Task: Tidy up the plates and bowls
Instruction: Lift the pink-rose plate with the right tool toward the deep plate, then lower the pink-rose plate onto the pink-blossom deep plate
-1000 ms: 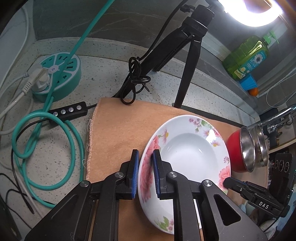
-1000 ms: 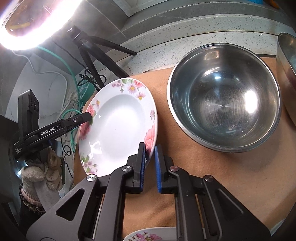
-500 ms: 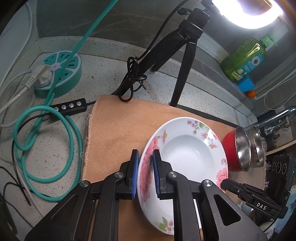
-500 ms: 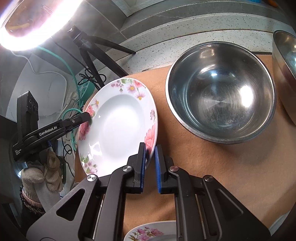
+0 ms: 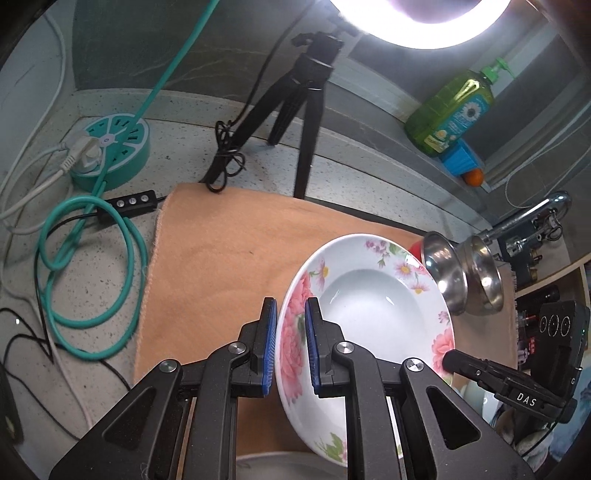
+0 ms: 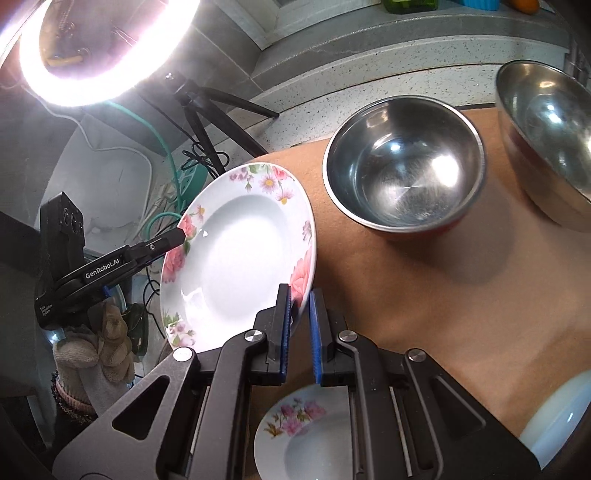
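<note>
A floral plate (image 5: 373,314) hangs tilted above the tan cloth (image 5: 229,266) on the speckled worktop (image 5: 177,140), carried by both tools: the left gripper (image 5: 290,347) has its jaws clamped on one side of the rim, and the right gripper (image 6: 298,334) has its jaws clamped on the opposite side. Just beyond the plate on the cloth stand a steel bowl (image 6: 404,166) with a red outside and a second steel bowl (image 6: 546,140) close beside it. A second floral plate (image 6: 306,439) lies on the cloth under the right gripper. Behind the cloth stand a black tripod (image 5: 295,107) under a ring light (image 5: 424,22), a round teal power strip (image 5: 110,151) with looped teal cable (image 5: 92,266), and a green soap bottle (image 5: 450,110) on the ledge.
</note>
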Demonstrator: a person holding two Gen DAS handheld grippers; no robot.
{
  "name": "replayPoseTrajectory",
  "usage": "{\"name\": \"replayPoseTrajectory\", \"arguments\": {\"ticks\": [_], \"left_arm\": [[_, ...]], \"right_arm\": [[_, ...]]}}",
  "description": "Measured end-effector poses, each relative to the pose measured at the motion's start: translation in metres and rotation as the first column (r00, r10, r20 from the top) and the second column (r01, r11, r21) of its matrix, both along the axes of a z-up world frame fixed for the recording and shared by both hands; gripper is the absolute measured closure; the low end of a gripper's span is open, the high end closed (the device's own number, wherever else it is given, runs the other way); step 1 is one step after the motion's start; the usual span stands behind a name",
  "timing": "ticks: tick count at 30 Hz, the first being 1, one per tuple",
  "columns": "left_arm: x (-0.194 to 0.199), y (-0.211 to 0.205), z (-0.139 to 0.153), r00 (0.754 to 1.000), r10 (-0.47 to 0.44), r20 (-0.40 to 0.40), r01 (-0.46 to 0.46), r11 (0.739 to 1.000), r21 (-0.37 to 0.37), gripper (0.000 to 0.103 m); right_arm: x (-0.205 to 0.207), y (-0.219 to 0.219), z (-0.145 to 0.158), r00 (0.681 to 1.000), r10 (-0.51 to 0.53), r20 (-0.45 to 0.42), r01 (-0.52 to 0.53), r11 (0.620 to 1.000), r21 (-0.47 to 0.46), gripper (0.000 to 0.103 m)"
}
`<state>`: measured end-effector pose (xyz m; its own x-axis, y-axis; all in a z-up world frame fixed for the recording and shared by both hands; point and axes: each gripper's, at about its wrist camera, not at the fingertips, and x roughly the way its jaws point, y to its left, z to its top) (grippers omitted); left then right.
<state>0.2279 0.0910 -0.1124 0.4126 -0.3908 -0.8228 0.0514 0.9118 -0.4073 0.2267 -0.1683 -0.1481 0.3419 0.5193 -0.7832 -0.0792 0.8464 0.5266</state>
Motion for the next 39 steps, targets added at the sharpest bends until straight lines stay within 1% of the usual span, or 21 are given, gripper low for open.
{"name": "replayPoseTrajectory", "arguments": {"ticks": [11, 20, 28, 39], "left_arm": [[-0.043, -0.040, 0.018, 0.997, -0.063, 0.039, 0.063, 0.998, -0.012, 0.090], [-0.083, -0.066, 0.014, 0.995, -0.094, 0.022, 0.095, 0.995, -0.023, 0.090], [-0.112, -0.087, 0.004, 0.992, -0.125, -0.011, 0.125, 0.992, -0.020, 0.090], [-0.131, -0.100, -0.006, 0.988, -0.147, -0.035, 0.147, 0.989, -0.006, 0.090]], "right_arm": [[-0.044, -0.032, 0.017, 0.999, -0.034, 0.029, 0.034, 0.999, -0.001, 0.093], [-0.090, -0.065, 0.023, 0.999, -0.044, 0.030, 0.044, 0.999, -0.003, 0.093], [-0.125, -0.083, 0.013, 0.999, -0.039, -0.002, 0.039, 0.999, -0.024, 0.093], [-0.153, -0.097, -0.010, 0.998, -0.039, -0.057, 0.038, 0.999, -0.031, 0.093]]}}
